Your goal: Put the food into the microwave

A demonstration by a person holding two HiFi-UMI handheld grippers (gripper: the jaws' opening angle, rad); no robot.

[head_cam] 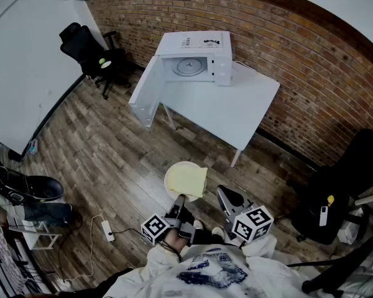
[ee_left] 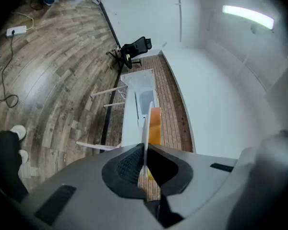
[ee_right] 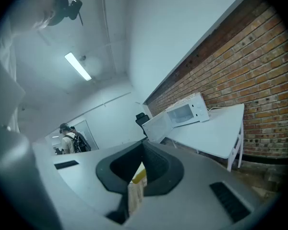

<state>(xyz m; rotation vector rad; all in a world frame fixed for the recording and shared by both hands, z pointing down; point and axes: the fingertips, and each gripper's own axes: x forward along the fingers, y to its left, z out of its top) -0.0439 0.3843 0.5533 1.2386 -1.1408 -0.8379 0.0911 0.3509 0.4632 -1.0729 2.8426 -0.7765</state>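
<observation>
A pale round plate [head_cam: 181,177] with a flat yellow piece of food [head_cam: 190,181] hangs over the wooden floor, my left gripper [head_cam: 177,207] shut on its near rim. In the left gripper view the plate [ee_left: 146,128] stands edge-on between the jaws, with the orange-yellow food [ee_left: 155,126] on its right side. My right gripper [head_cam: 225,197] is just right of the plate, jaws together and holding nothing. The white microwave [head_cam: 199,56] stands on the far end of a white table [head_cam: 236,107], its door [head_cam: 145,93] swung wide open and its cavity empty. The microwave [ee_right: 185,111] also shows in the right gripper view.
A black office chair [head_cam: 90,51] stands left of the microwave by the brick wall. Another dark chair with a bag [head_cam: 332,200] is at right. A power strip with cable [head_cam: 107,230] and shoes and clutter [head_cam: 25,194] lie on the floor at left. A person [ee_right: 69,140] stands far off.
</observation>
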